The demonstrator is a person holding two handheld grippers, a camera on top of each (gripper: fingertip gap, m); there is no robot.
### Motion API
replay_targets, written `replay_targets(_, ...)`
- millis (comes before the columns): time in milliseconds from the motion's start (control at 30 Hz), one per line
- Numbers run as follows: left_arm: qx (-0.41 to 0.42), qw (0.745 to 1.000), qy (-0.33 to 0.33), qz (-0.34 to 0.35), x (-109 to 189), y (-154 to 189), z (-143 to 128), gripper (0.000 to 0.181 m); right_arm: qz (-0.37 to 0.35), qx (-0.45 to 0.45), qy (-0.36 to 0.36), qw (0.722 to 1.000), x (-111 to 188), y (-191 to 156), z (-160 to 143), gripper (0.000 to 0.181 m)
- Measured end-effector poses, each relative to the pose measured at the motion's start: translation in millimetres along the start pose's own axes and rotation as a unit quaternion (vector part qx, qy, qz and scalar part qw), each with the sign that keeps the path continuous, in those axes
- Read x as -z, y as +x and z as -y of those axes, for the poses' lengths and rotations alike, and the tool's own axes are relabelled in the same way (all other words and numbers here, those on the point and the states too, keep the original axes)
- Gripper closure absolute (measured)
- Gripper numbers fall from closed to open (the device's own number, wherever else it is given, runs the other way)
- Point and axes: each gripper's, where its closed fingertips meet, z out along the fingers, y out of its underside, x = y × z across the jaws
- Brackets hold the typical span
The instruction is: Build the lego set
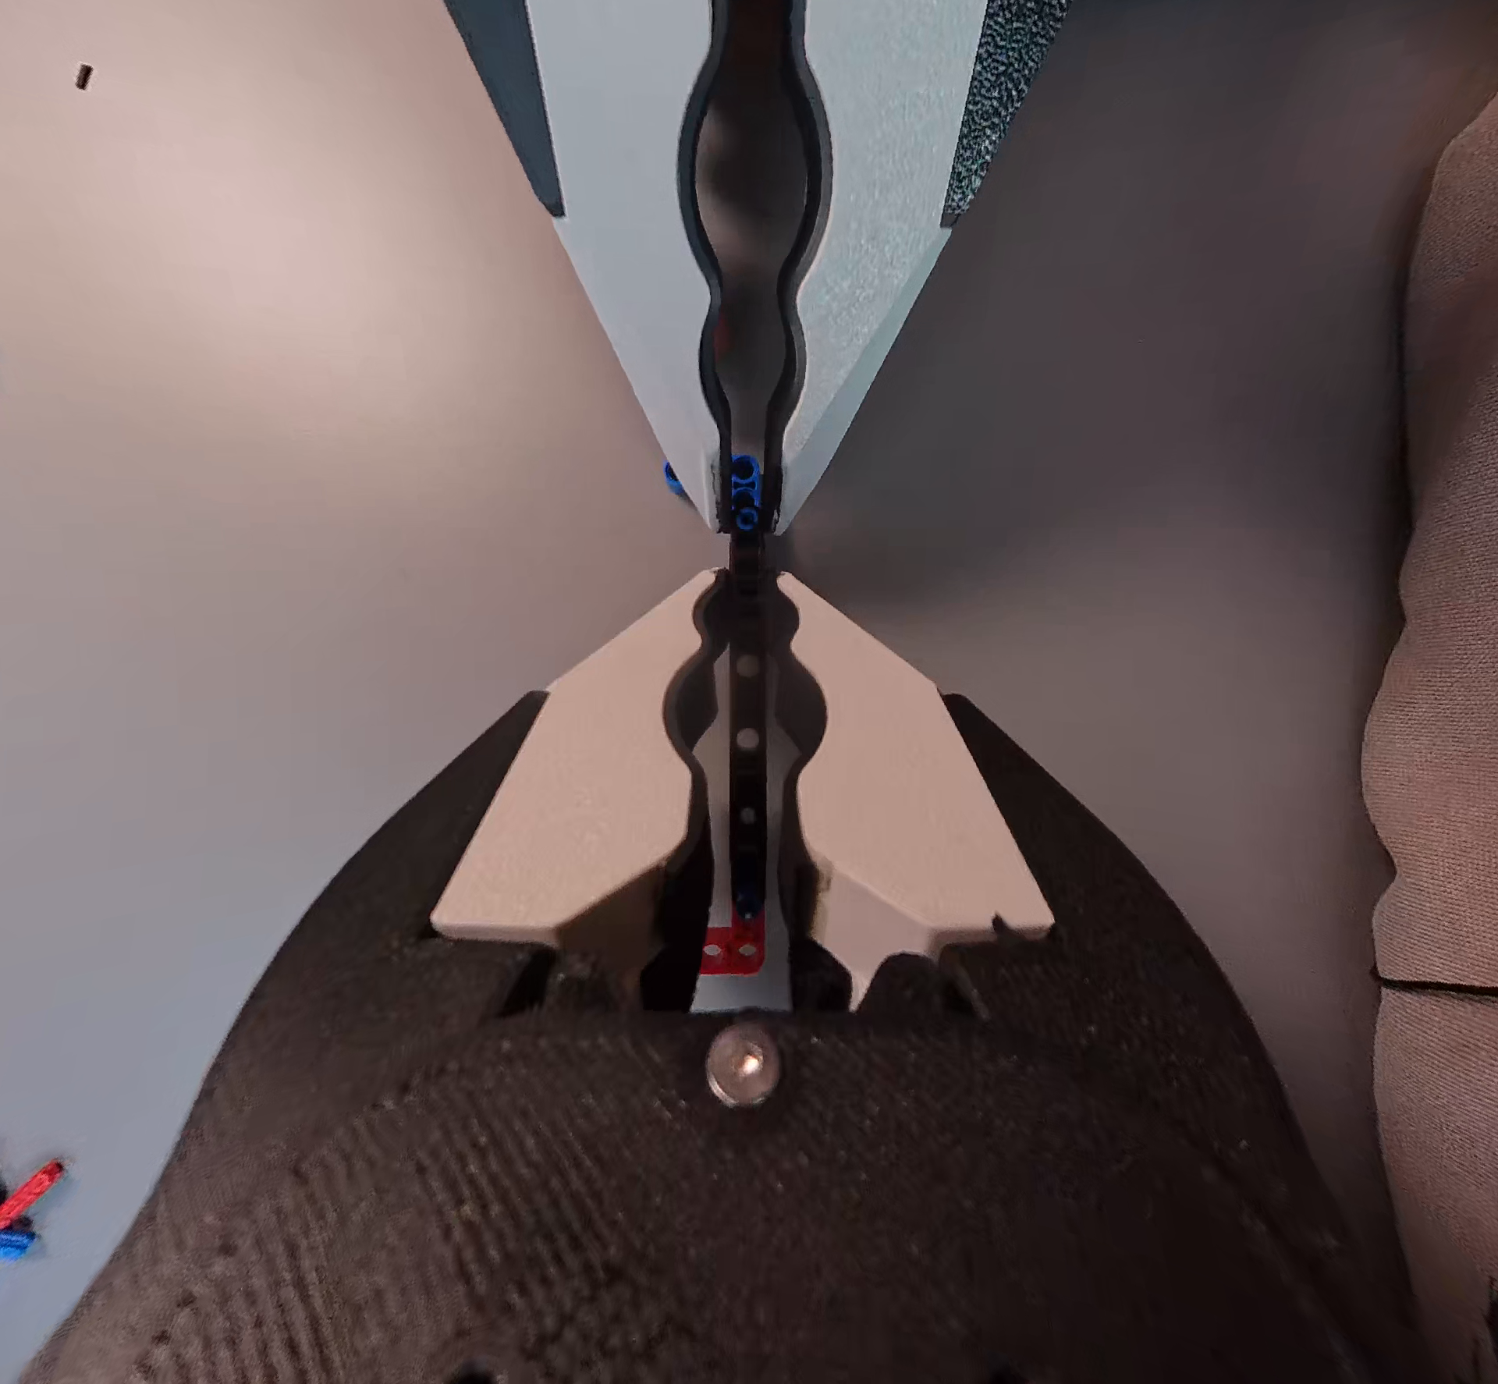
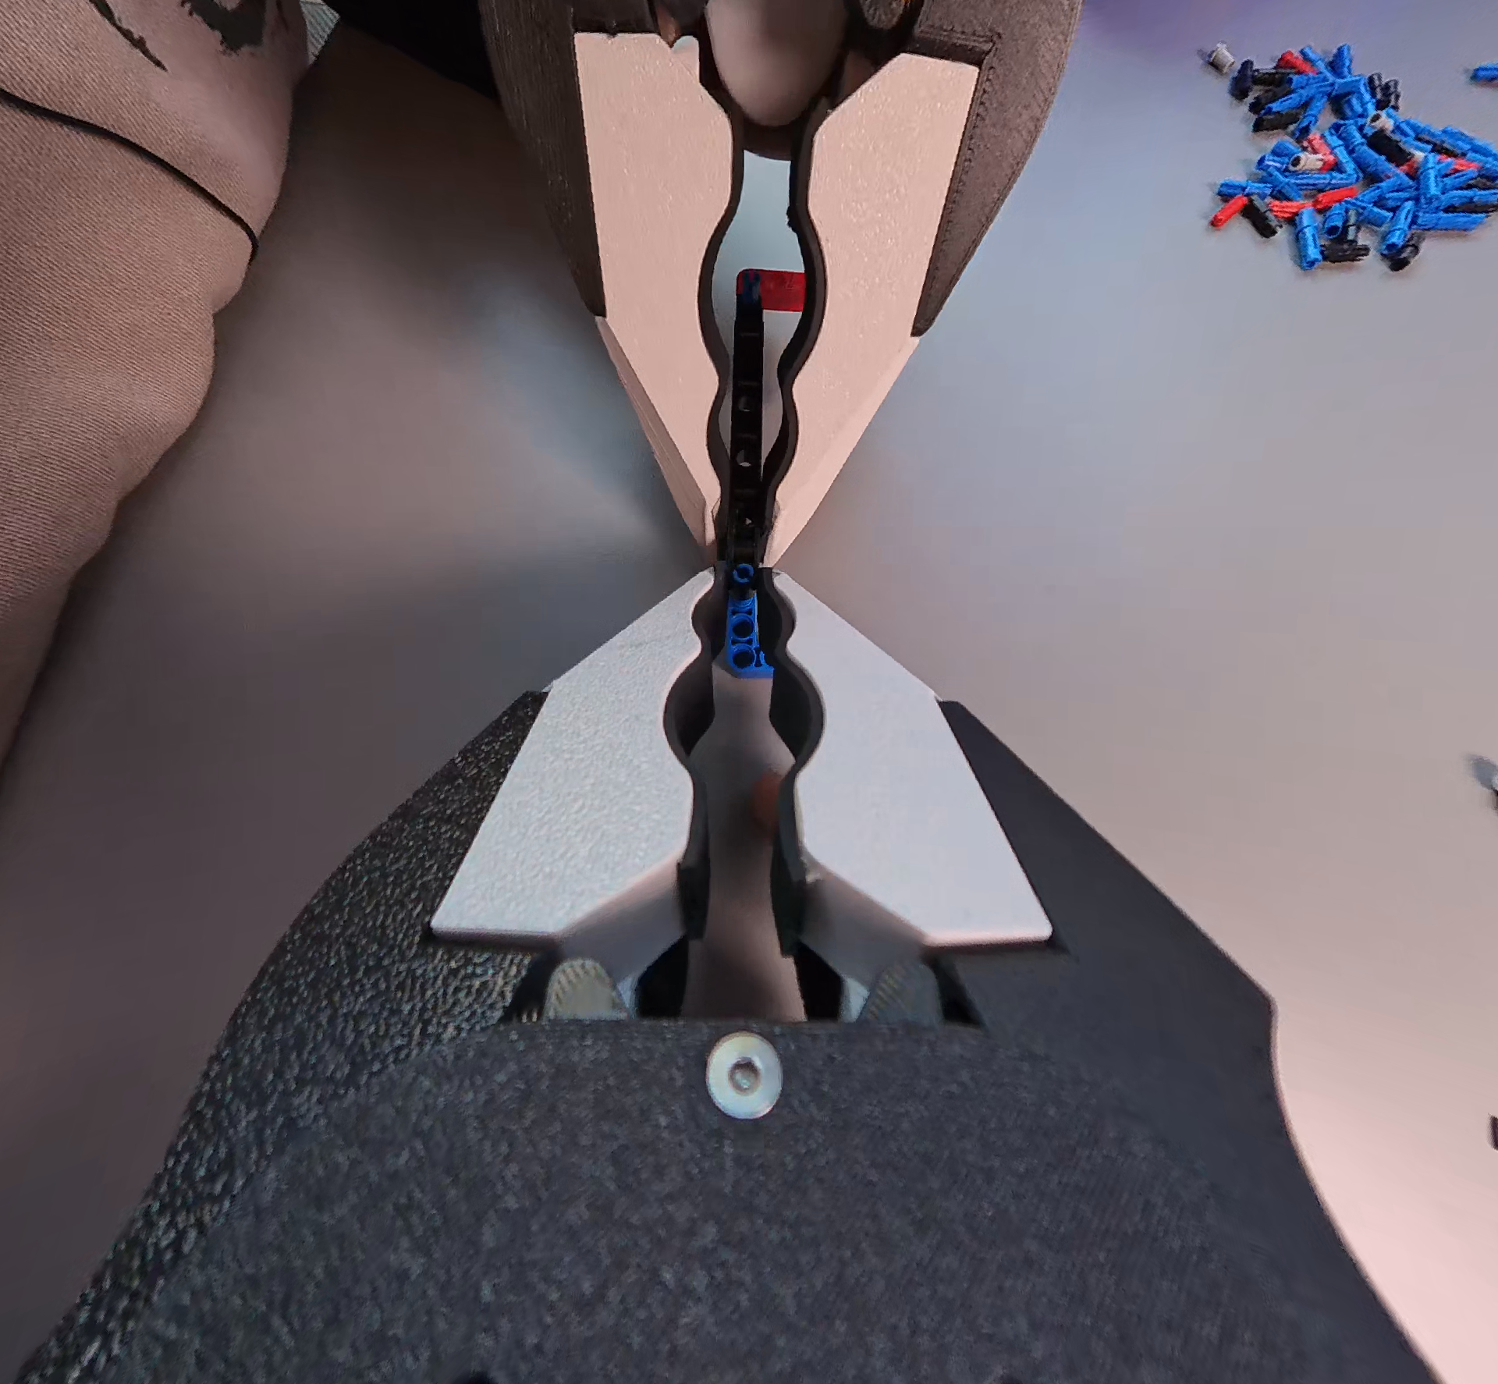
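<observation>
Above the desk [image 2: 1135, 616] our grippers meet tip to tip: left gripper [image 1: 746, 575] clamped on the black beam [image 1: 747, 737], right gripper [image 2: 742, 575] clamped on the blue piece [image 2: 742, 632]. We should press straight, keeping holes aligned.

Soft, even indoor light, warm pinkish patches on the table [image 1: 243, 275]. Soft shadows under both tools. Strong wide-angle bending at edges. Loose pieces [image 2: 1362, 153] fairly sharp; sleeve [image 2: 121, 291] softer (possibly motion blur). No harsh glare.
</observation>
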Motion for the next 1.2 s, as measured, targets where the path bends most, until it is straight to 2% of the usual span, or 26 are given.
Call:
replay_targets(133, -0.001, 1.0, 0.009, 0.005, 1.5, 1.3, -1.5, 0.174, 0.007, -0.011, 0.004, 1.0, -0.4, -1.5, 0.5, 0.175)
replay_targets(267, 0.0, 0.999, 0.008, 0.033, 3.8, -0.9, -10.5, 0.163, -0.003, -0.015, 0.002, 1.0, -0.3, -0.7, 0.3, 0.175)
replay_targets(433, 0.006, 0.997, 0.044, 0.063, -1.0, -2.9, -4.4, 0.171, -0.011, -0.02, -0.003, 1.0, -1.5, -0.5, 1.1, 0.175)
replay_targets(600, -0.026, 0.995, 0.067, 0.063, -2.4, -0.3, -2.5, 0.175, -0.008, -0.014, 0.002, 1.0, -0.5, -2.3, 0.7, 0.175)
replay_targets(867, -0.103, 0.99, 0.07, 0.059, -2.4, 0.4, -2.1, 0.175, 0.012, -0.024, -0.003, 1.0, -0.9, -5.8, 0.4, 0.174)
replay_targets(1100, -0.09, 0.992, 0.081, 0.041, -3.6, -0.6, -0.5, 0.175, -0.017, 0.004, -0.033, 0.999, -5.2, -1.9, -1.1, 0.167)
replay_targets(1200, -0.084, 0.991, 0.084, 0.054, -2.9, -6.3, 0.5, 0.166, -0.029, 0.023, -0.045, 0.998, -9.0, -1.2, -0.8, 0.167)
